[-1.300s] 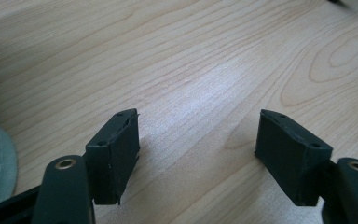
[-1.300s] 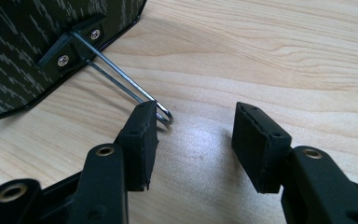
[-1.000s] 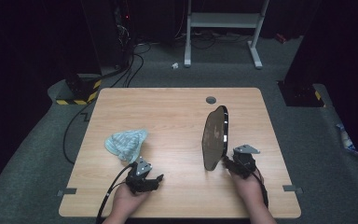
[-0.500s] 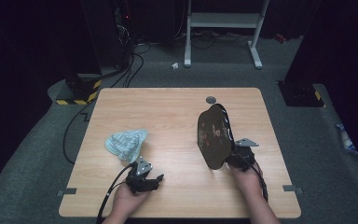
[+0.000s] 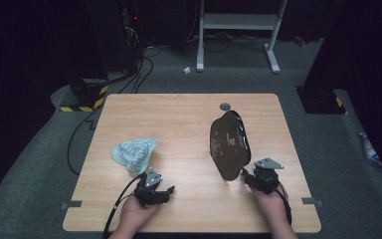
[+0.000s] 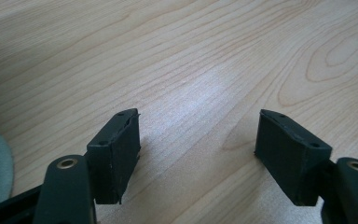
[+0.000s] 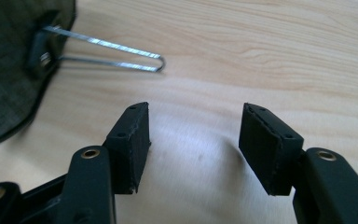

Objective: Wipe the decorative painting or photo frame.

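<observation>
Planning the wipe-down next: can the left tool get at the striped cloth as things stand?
Probably yes. The left tool stands open and empty, the striped cloth lies just ahead of it on the table, and nothing sits between them.

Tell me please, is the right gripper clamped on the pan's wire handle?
No, the right gripper is open, with the wire handle lying beyond its fingertips.

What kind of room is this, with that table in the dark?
Probably a lab or recording workspace, not a home: a bare wooden table on grey carpet, cables trailing to dark equipment, a yellow-and-black hazard-striped base, and a white metal stand behind.
</observation>
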`<state>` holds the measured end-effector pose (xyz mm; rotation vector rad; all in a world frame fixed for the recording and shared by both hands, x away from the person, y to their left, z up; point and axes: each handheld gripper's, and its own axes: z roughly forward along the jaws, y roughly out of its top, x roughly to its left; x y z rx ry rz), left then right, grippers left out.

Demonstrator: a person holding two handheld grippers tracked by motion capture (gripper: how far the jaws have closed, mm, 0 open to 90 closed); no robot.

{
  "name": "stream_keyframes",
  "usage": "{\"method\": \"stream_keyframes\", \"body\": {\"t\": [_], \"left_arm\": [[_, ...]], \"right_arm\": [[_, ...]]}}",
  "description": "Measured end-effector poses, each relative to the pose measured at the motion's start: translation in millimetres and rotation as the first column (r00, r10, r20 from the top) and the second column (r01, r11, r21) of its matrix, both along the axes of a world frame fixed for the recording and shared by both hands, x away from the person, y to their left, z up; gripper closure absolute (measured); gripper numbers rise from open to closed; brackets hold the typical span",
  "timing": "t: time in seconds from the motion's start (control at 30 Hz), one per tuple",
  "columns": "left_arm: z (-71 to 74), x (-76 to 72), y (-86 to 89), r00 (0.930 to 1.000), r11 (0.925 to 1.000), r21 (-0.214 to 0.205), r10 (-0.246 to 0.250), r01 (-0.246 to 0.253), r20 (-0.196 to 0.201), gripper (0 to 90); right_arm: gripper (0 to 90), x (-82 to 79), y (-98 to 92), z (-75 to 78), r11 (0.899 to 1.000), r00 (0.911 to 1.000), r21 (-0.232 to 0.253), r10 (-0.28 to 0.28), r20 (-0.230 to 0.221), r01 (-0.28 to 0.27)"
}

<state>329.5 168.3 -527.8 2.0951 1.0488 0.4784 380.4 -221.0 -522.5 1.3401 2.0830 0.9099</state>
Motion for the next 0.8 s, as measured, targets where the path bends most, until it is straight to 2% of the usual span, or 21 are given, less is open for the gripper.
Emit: {"method": "stream_keyframes", "body": {"t": [0.1, 0.13, 0.27, 0.4, 0.8], "left_arm": [[-0.1, 0.0, -0.2, 1.0000, 1.0000, 0.000, 0.000, 0.000, 0.000, 30.6], [-0.1, -0.1, -0.3, 1.0000, 1.0000, 0.001, -0.001, 0.001, 0.001, 30.2], [-0.1, -0.1, -0.4, 1.0000, 1.0000, 0.001, 0.000, 0.000, 0.000, 30.0], [-0.1, -0.2, -0.4, 1.0000, 1.0000, 0.001, 0.002, -0.002, 0.001, 29.9], [-0.1, 0.3, -0.9, 1.0000, 1.0000, 0.000, 0.001, -0.001, 0.001, 29.8]], "right_arm": [[43.4, -9.3, -3.8, 0.1, 0.999, 0.9998, 0.045, 0.005, -0.020, -0.004], [43.4, -13.1, -4.7, 0.4, 0.998, 0.9999, 0.057, 0.008, -0.012, -0.007], [43.4, -21.3, -3.2, 3.5, 0.999, 0.9996, 0.039, 0.028, 0.006, -0.028], [39.5, -25.9, -3.8, 7.5, 0.998, 0.9994, 0.060, 0.035, 0.002, -0.035], [33.9, -44.8, 4.1, 6.6, 0.995, 0.9969, 0.061, 0.079, 0.005, -0.079]]}}
